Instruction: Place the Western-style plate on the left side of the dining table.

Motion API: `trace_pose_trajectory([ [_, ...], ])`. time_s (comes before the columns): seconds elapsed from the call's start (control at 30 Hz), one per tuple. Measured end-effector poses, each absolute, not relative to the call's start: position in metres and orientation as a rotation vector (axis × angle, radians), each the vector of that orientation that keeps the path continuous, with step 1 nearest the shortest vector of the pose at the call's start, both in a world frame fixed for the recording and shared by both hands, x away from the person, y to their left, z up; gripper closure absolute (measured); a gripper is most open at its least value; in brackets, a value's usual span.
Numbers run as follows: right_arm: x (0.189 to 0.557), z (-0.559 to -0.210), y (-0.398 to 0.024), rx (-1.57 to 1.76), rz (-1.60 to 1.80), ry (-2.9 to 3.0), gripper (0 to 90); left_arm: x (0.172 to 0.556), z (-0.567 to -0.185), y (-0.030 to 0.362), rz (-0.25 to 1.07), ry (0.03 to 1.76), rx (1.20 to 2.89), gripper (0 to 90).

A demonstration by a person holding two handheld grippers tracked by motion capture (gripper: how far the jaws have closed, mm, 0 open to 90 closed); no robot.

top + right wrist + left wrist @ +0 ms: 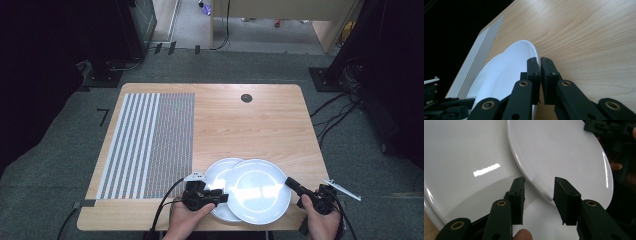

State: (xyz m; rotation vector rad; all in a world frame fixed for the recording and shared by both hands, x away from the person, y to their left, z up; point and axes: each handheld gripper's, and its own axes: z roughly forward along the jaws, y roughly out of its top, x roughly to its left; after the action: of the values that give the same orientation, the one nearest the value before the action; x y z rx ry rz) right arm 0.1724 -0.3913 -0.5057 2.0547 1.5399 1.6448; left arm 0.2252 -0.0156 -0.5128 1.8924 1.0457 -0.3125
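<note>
Wooden and pale, the table (260, 125) carries the work at its near edge, around six o'clock, with dark flooring and cables all round it. Nearest the person, two white plates overlap: the upper plate (257, 191) lies partly on top of the lower plate (216, 175), which pokes out from under it toward ten o'clock. The left gripper (223, 197) sits at the upper plate's nine o'clock rim; in the left gripper view its jaws stand a moderate way apart, one on either side of that plate's edge (541, 192), with daylight between pad and china, so nothing is clamped there. The right gripper (289, 182) is at the same plate's three o'clock rim, and in the right gripper view (540, 82) its jaws are pressed nearly together on the thin rim (534, 53), which looks like a firm pinch. Judging from this, the stacking or sliding of one plate onto the other is well along: the upper plate is already resting on the lower but sits off-centre, so squaring the pair up, and freeing the right-hand grip, would remain. Farther off, at ten o'clock, a striped grey mat (150, 142) covers the table's left part, and a small dark round hole (246, 98) sits near the far edge at twelve.
</note>
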Motion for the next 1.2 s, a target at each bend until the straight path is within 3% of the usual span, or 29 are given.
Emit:
trace_pose_trajectory([
  [0.6, 0.175, -0.517, -0.396, 2.069, 1.632, 1.550, 87.2, 0.227, -0.513, -0.015, -0.383, 1.056, 1.820, 57.5],
  [0.87, 0.175, -0.516, -0.393, 2.045, 1.635, 1.556, 87.2, 0.228, -0.512, -0.020, -0.387, 1.063, 1.830, 69.0],
  [1.2, 0.175, -0.515, -0.387, 2.016, 1.590, 1.592, 89.9, 0.228, -0.511, -0.019, -0.400, 1.057, 1.821, 71.0],
])
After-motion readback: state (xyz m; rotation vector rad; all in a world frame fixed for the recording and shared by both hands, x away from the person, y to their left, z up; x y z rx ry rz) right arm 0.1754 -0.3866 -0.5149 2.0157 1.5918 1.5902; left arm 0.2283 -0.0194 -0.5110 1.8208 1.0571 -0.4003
